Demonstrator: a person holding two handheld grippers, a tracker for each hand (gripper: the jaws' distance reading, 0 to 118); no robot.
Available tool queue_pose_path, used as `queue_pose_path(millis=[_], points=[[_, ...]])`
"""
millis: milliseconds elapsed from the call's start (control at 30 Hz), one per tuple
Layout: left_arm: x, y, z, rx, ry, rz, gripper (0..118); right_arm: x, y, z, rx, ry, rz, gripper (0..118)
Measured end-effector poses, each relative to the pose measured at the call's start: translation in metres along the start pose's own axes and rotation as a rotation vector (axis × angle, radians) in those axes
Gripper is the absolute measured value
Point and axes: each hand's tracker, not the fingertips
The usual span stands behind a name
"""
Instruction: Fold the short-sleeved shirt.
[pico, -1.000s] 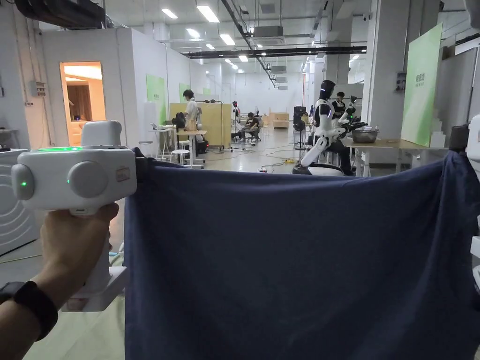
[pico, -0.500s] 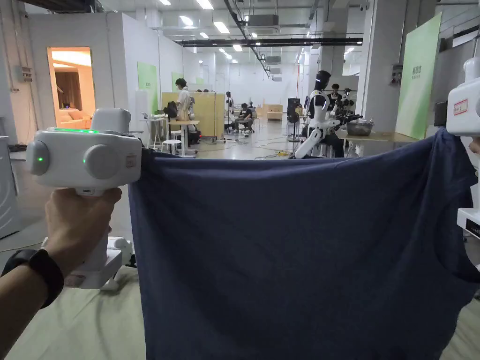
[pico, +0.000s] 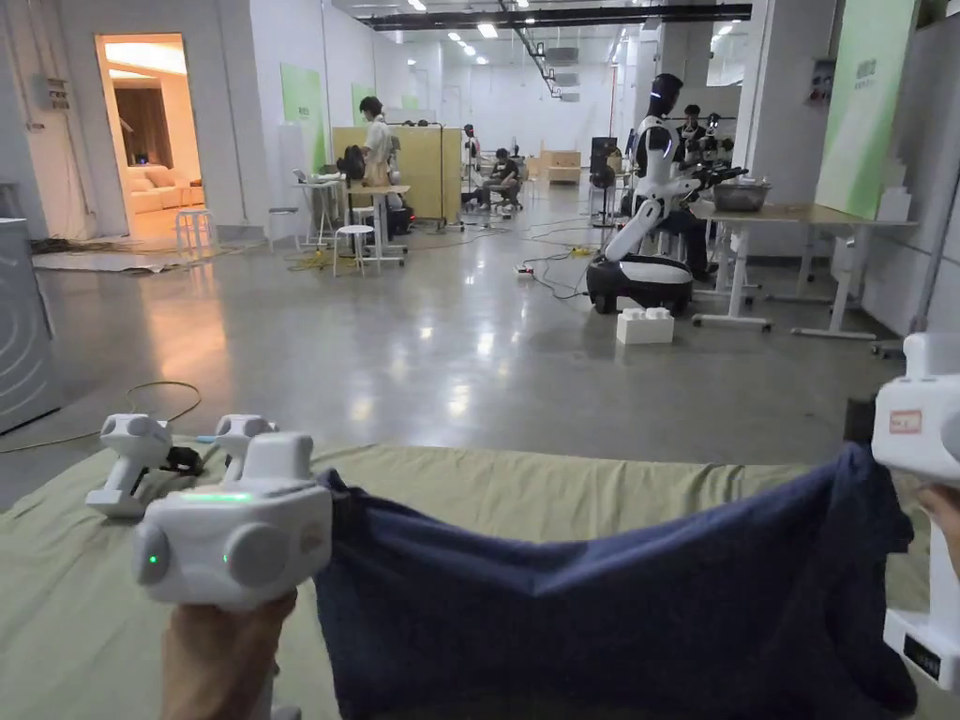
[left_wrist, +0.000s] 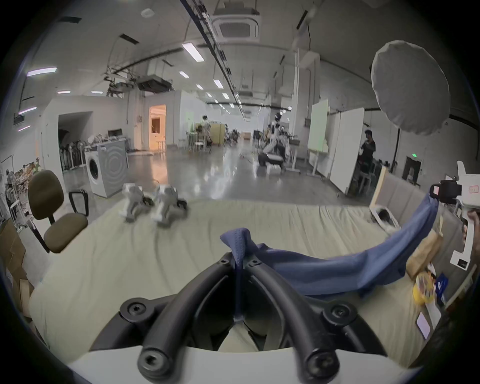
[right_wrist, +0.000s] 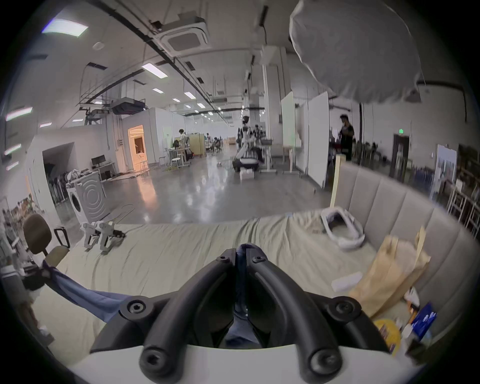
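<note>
The left gripper (left_wrist: 240, 262) and right gripper (right_wrist: 241, 256) each pinch a top corner of the blue shirt (pico: 600, 609), which hangs sagging between them over the bed (pico: 581, 487) near its front edge.

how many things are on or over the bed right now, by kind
blue shirt: 1, held between the two grippers
grippers held in hands: 2, left gripper and right gripper
spare grippers lying on the bed: 2
white headset: 1
brown paper bag: 1
total: 7
</note>
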Motion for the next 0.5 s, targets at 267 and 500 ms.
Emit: queue_pose_path(millis=[267,500], points=[[-0.021,-0.096,0.084,-0.027,-0.095,0.049,7,0.037,-0.121,0.100,-0.026,0.102,-0.014,8],[-0.046,-0.202,0.198,-0.055,-0.145,0.144,7,0.076,-0.232,0.226,-0.087,0.124,-0.056,8]])
